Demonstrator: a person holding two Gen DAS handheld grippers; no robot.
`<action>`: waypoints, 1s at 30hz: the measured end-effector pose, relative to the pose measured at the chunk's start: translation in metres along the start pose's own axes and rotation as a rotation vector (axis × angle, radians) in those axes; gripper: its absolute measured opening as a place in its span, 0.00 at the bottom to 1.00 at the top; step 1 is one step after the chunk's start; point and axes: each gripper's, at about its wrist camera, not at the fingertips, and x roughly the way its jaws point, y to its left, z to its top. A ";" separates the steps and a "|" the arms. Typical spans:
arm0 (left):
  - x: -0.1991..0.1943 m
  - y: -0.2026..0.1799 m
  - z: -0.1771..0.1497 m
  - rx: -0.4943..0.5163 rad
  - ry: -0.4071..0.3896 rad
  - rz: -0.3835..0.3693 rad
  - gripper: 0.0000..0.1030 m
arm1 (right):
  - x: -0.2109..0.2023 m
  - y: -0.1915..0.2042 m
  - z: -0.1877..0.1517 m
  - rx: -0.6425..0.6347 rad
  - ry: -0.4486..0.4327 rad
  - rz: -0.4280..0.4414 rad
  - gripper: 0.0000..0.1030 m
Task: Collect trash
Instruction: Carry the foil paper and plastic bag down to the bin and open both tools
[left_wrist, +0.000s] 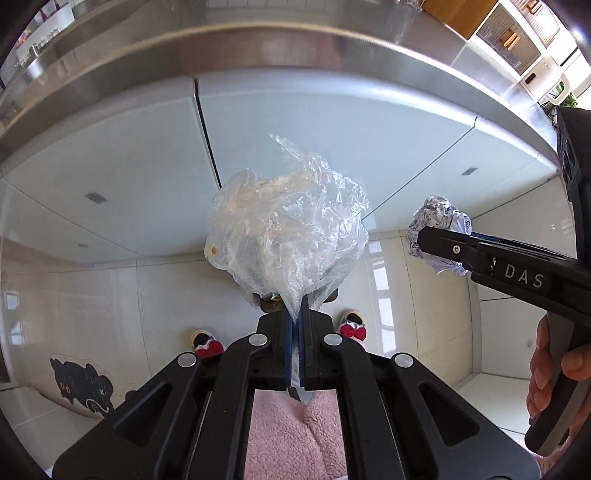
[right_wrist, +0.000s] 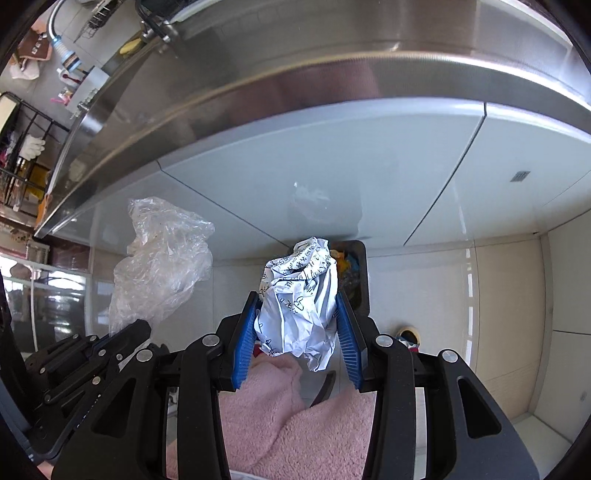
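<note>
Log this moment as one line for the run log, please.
left tongs: shut on clear plastic bag | right tongs: shut on crumpled paper | both above dark bin on floor

The bag (left_wrist: 288, 229) is clear and shiny with a small orange spot, and the paper ball (right_wrist: 299, 306) is white with dark blue scribbles all over it. Both the left hand-held gripper (left_wrist: 295, 325) and the right hand-held gripper (right_wrist: 297, 325) are black with bright blue pads (right_wrist: 243, 343), and the right one has white letters on its side. The table (left_wrist: 332, 74) is silver, the doors (left_wrist: 314, 129) under it are pale blue-grey, the floor (left_wrist: 92, 295) is cream, the robe (left_wrist: 280, 435) is fluffy pink, the slippers (left_wrist: 352, 326) have red bows, and a mat (left_wrist: 83, 384) shows a black cat with yellow eyes.
</note>
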 end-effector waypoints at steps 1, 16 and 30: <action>0.011 0.000 -0.001 0.002 0.011 0.000 0.01 | 0.009 -0.001 -0.001 0.001 0.011 -0.007 0.41; 0.158 0.013 0.002 -0.025 0.119 -0.016 0.01 | 0.153 -0.040 0.002 0.087 0.148 -0.015 0.41; 0.215 0.036 0.015 -0.030 0.186 -0.034 0.01 | 0.232 -0.054 0.009 0.107 0.264 -0.003 0.41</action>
